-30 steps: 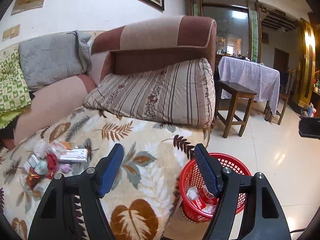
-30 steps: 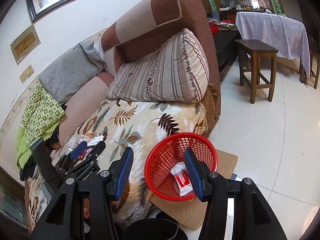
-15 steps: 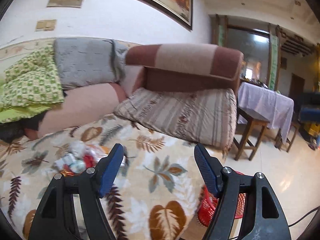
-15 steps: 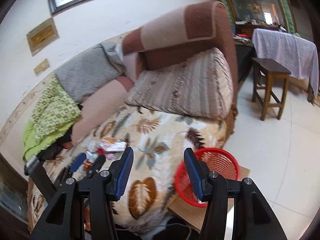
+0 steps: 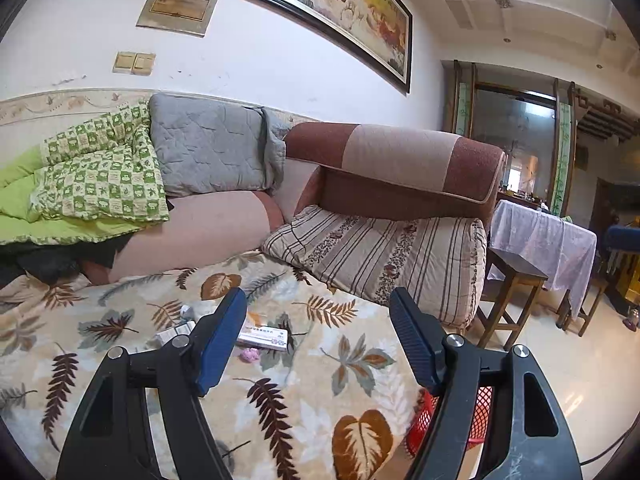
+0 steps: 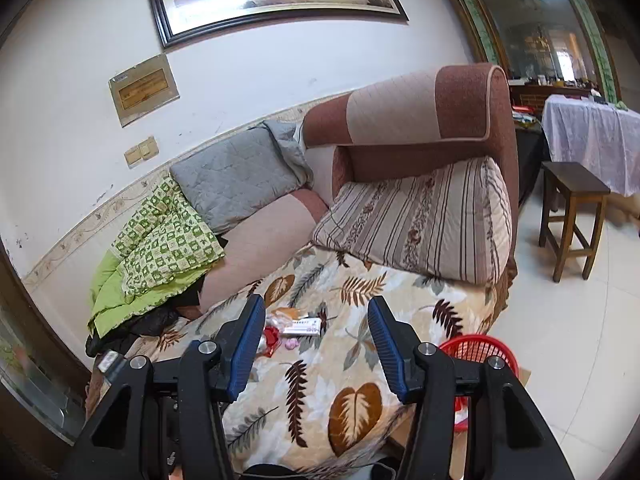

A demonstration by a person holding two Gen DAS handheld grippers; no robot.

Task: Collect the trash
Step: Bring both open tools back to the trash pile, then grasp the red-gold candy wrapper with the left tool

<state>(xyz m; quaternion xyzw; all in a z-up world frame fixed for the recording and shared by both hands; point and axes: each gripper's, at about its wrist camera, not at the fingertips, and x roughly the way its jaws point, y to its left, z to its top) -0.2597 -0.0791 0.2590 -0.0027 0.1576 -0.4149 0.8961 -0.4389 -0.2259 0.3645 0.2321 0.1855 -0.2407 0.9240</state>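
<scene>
A small pile of trash lies on the leaf-print blanket (image 5: 340,396): a white flat box (image 5: 264,335), a pink scrap (image 5: 250,356) and more wrappers partly hidden behind my left finger. The right wrist view shows the same box (image 6: 302,326), a red wrapper (image 6: 271,338) and a pink scrap (image 6: 291,345). The red mesh basket (image 6: 476,350) stands on the floor by the sofa's front edge; it also shows in the left wrist view (image 5: 480,412). My left gripper (image 5: 316,344) and right gripper (image 6: 316,344) are both open and empty, above the blanket, short of the pile.
A striped cushion (image 5: 384,256) leans on the brown armrest (image 5: 400,168). A grey pillow (image 5: 208,156) and a green quilt (image 5: 92,176) lie at the back. A wooden stool (image 6: 572,216) and a cloth-covered table (image 6: 592,136) stand on the tiled floor to the right.
Both grippers have swung away from the basket toward the sofa and the trash pile. The basket has slid to the lower right of both views. Both stay open.
</scene>
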